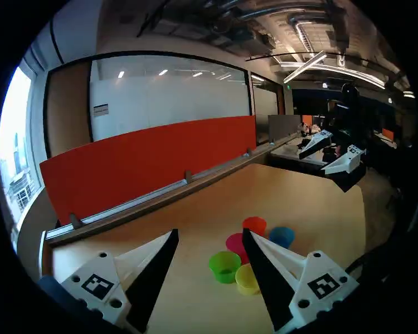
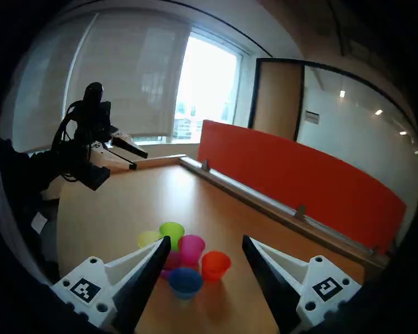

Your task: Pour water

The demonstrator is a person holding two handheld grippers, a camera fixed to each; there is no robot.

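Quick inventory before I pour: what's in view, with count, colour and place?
green cup: one, green, in the desk's cup cluster.
yellow cup: one, yellow, beside the green one.
pink cup: one, pink, middle of cluster.
orange cup: one, orange, beside the pink one.
blue cup: one, blue, beside the orange one.
desk: one, light wood, under the cups.
divider: one, orange-red, along the desk's edge.
left gripper: one, white and black, open, empty.
right gripper: one, white and black, open, empty.

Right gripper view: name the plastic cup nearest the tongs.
The small blue plastic cup: it stands frontmost, closest to the right tongs, with the pink cup, orange cup, green cup and yellow cup all behind it.
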